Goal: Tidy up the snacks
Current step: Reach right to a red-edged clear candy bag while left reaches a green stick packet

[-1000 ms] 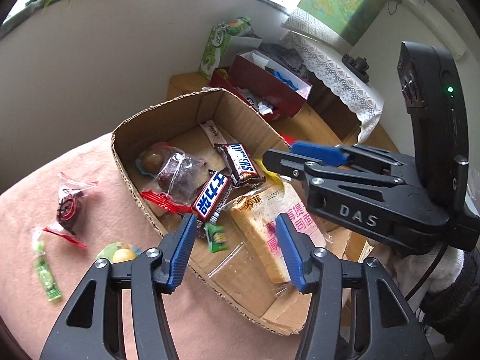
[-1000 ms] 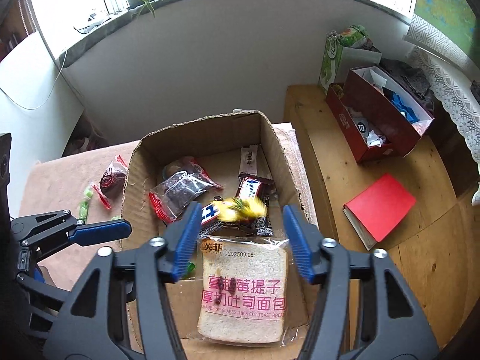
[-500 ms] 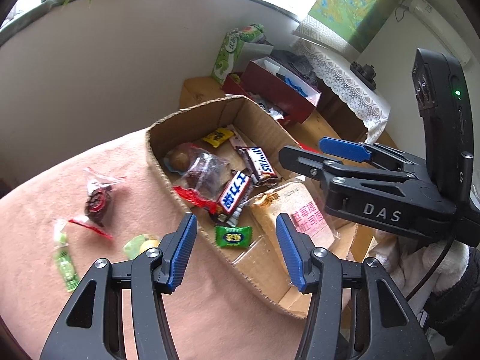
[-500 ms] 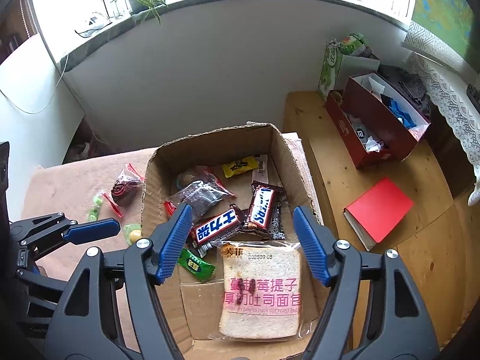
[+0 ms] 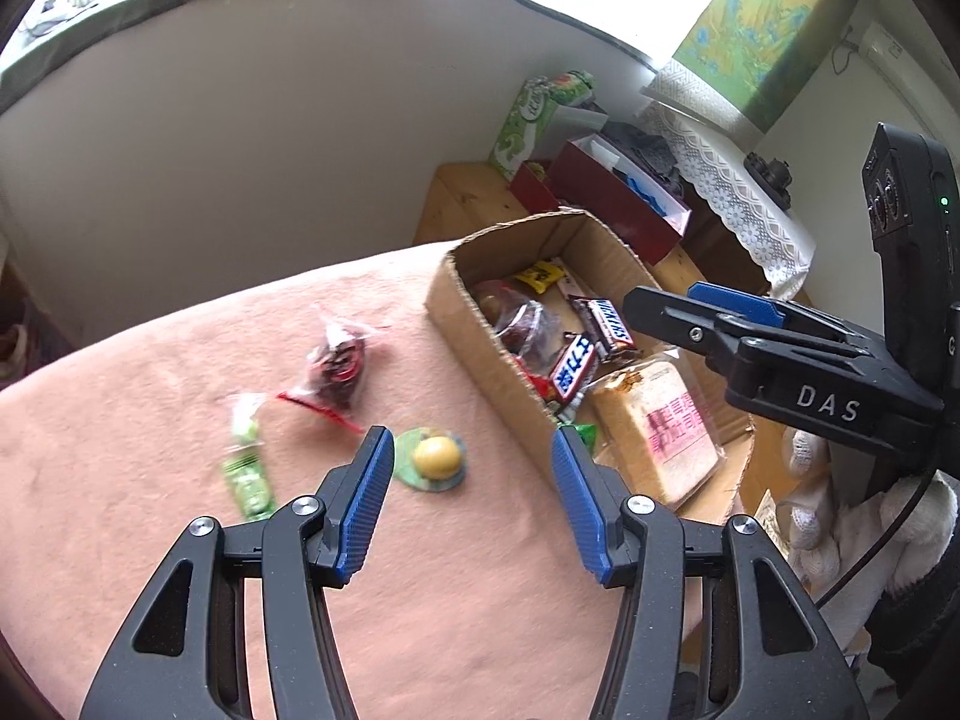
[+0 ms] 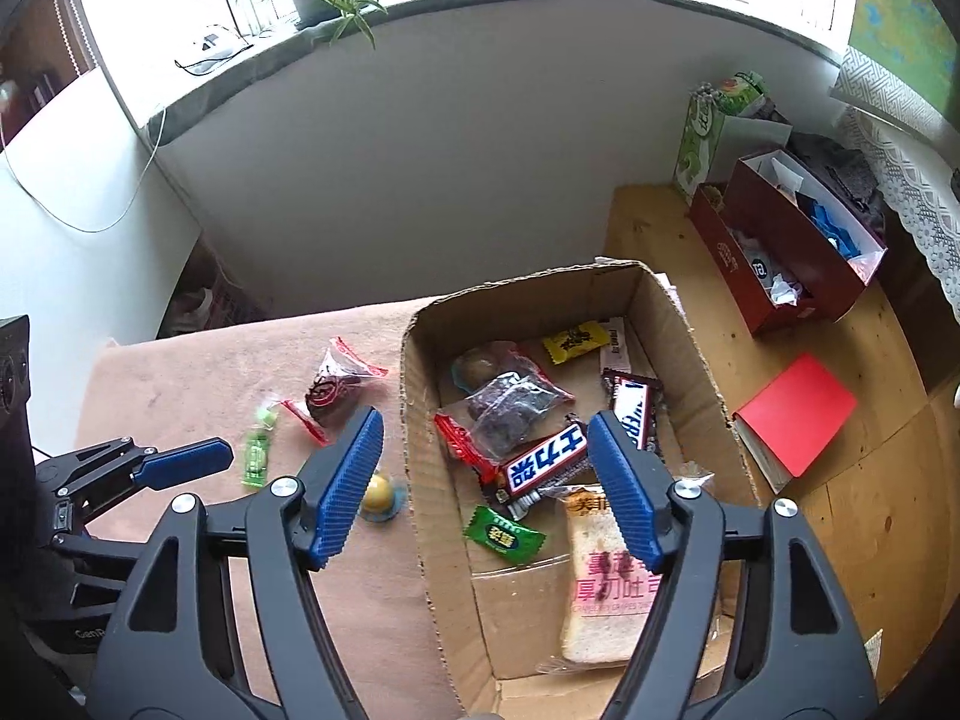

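Note:
A cardboard box [image 6: 414,420] [image 5: 480,354] on a pink cloth holds snack bars [image 6: 546,459], a bag of dark dried fruit [image 6: 510,408], a yellow candy [image 6: 576,339], a green candy [image 6: 504,534] and a packed bread slice [image 6: 606,576] [image 5: 666,426]. On the cloth left of the box lie a yellow jelly cup [image 5: 438,459] [image 6: 378,495], a dark red packet [image 5: 336,366] [image 6: 336,384] and a green candy [image 5: 249,480] [image 6: 257,459]. My left gripper [image 5: 474,495] is open and empty above the cloth near the jelly cup. My right gripper [image 6: 486,480] is open and empty above the box.
To the right stands a wooden table [image 6: 660,240] with a dark red box [image 6: 792,240], a green carton [image 6: 702,126] and a red notebook [image 6: 798,414]. A white wall runs behind the cloth and a lace cloth [image 5: 732,186] hangs at the far right.
The yellow and green candies dropped into the box. Both grippers drew back and up; the left one swung left, from over the box to over the cloth.

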The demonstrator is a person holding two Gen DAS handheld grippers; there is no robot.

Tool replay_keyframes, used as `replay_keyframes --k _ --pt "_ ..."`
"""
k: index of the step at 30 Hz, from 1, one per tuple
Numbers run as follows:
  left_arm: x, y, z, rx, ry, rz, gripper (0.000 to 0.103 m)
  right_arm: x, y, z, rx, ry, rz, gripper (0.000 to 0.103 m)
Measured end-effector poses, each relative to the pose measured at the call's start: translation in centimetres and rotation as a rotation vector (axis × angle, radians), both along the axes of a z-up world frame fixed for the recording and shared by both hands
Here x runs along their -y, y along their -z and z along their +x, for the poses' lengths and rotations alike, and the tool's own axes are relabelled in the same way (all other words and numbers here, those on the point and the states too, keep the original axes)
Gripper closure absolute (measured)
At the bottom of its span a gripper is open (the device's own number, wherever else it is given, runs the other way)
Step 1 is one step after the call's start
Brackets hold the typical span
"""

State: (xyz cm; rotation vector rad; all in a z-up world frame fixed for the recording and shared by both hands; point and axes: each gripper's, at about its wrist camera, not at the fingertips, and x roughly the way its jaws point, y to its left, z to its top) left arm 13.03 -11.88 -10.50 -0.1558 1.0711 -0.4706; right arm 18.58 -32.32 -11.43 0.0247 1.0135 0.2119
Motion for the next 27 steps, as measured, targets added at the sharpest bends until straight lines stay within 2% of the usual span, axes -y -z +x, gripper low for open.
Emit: replay_keyframes --k 13,17,27 --pt "-8.1 2.3 -0.9 -0.083 -0.152 0.008 0.049 -5.9 0.4 -0.2 -0.05 -0.053 0.069 0.03" --pt "-10.0 3.2 -1.2 -0.109 -0.191 0.012 0.049 -7.6 1.1 0.2 -0.092 -0.07 0.101 0.029" --pt "-11.7 5.6 -0.9 -0.162 -0.246 0.007 0.049 -10.0 3.7 2.6 -0.196 -0.044 0.181 0.029"
